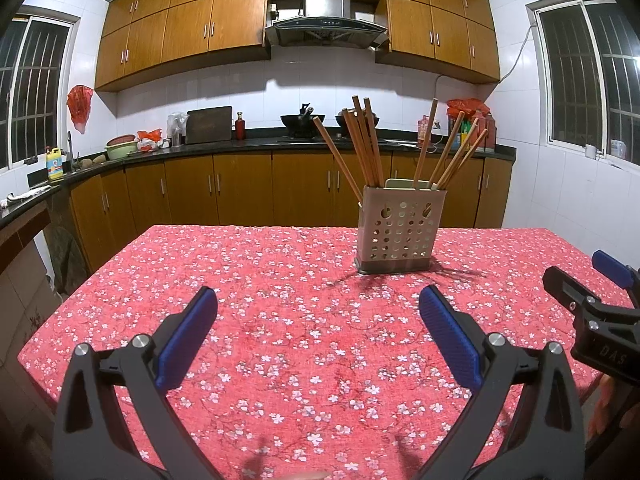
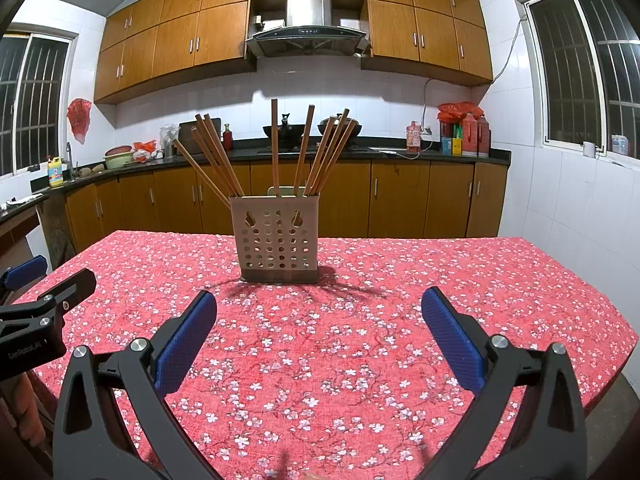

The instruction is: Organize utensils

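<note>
A beige perforated utensil holder [image 1: 398,232] [image 2: 277,236] stands upright on the red floral tablecloth [image 1: 280,320] [image 2: 360,340], toward the far side. Several wooden chopsticks [image 1: 362,144] [image 2: 306,152] stick up from it, fanned left and right. My left gripper [image 1: 318,300] hovers open over the cloth, nearer than the holder and to its left, with nothing between its blue pads. My right gripper [image 2: 319,304] is open too, facing the holder from the near side, with empty jaws. Each view shows the other gripper at its edge [image 1: 600,304] [image 2: 36,300].
The table ends at a far edge [image 1: 280,227] before brown kitchen cabinets [image 2: 400,196]. A dark counter [image 1: 180,148] behind carries woks, bottles, a bowl and a cutting board. Barred windows [image 2: 580,68] flank the room. The cloth around the holder is bare of other items.
</note>
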{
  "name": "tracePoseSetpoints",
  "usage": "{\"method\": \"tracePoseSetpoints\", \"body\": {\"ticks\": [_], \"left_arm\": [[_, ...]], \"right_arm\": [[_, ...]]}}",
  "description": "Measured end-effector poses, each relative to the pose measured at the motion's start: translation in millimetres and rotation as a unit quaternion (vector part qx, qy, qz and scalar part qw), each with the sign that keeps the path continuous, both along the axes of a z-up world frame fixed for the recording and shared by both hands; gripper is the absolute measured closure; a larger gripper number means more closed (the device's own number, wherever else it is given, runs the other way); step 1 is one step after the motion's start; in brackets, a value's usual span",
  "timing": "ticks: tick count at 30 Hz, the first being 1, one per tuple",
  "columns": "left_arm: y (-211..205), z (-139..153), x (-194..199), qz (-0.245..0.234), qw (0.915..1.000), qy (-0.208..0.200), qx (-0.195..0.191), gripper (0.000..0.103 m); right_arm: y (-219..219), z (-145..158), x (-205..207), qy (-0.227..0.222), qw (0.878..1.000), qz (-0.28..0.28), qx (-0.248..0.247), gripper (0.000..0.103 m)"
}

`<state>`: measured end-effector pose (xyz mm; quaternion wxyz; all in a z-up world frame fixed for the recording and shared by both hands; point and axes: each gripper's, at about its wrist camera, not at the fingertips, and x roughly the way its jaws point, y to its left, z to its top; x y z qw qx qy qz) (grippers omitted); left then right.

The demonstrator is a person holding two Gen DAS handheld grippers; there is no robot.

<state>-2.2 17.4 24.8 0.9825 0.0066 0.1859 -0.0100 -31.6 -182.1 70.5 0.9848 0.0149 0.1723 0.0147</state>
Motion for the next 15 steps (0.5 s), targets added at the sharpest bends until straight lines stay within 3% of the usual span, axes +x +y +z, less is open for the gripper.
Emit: {"method": "tracePoseSetpoints", "body": {"ticks": [15], "left_arm": [[-1.1,-1.0,0.5,0.0,1.0,0.001,-0.001,0.004]], "right_arm": [[-0.6,1.0,0.3,0.0,1.0,0.0,0.0,0.002]]}}
